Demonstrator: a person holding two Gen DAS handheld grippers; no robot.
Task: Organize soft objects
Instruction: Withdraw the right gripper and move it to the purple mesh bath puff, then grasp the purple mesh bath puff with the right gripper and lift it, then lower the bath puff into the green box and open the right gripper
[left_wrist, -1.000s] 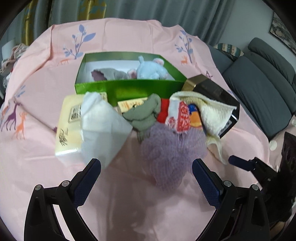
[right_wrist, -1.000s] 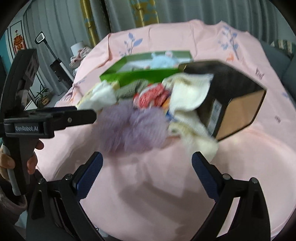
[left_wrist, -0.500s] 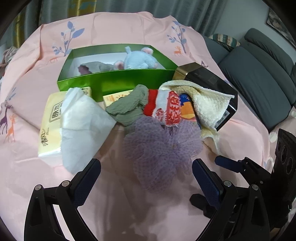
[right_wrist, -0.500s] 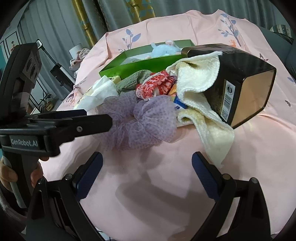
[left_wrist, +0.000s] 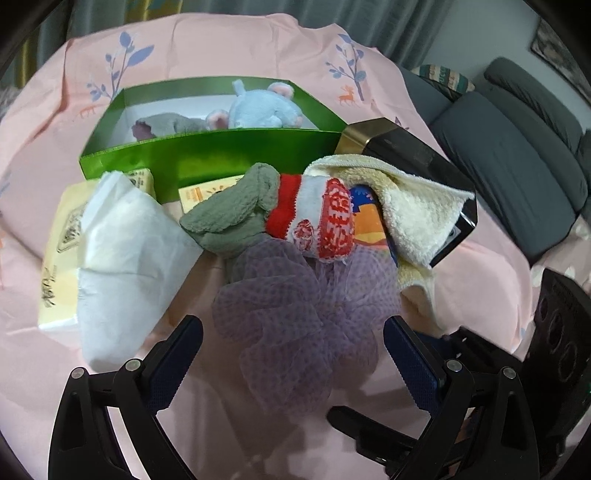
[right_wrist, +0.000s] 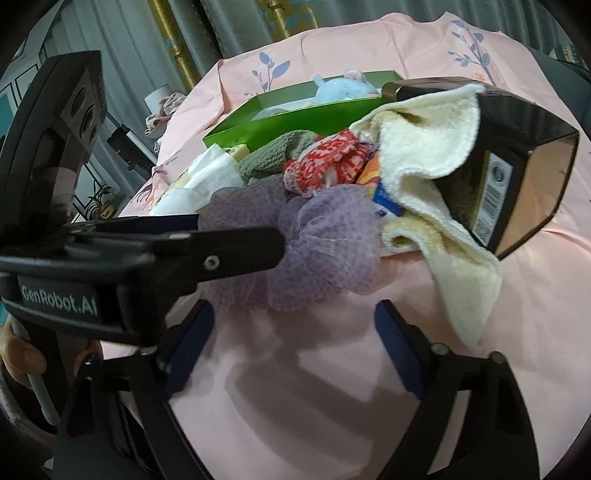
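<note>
I have pushed my left gripper (left_wrist: 291, 354) in since a second ago; its jaws now spread around the purple mesh pouf (left_wrist: 295, 314) at twelve o'clock, before the green box (left_wrist: 207, 151). Right gripper (right_wrist: 295, 332) hangs spread, empty. Pinching comes next, I judge.

Open box (left_wrist: 207, 147) sits at the far side of the covered table (left_wrist: 258, 48), w/ two plush toys (left_wrist: 258, 110) inside. Directly in front of the box: sock bundle (left_wrist: 266, 210) at centre, tissue pack (left_wrist: 62, 251) to its left w/ a loose tissue (left_wrist: 122, 258) on top, tipped carton (left_wrist: 417, 155) to its right — towel (left_wrist: 417, 214) spilling out of it. Mesh pouf (left_wrist: 295, 317) lies nearest, just before the socks, touching them. Sofa (left_wrist: 517, 147) stands right of the table.
</note>
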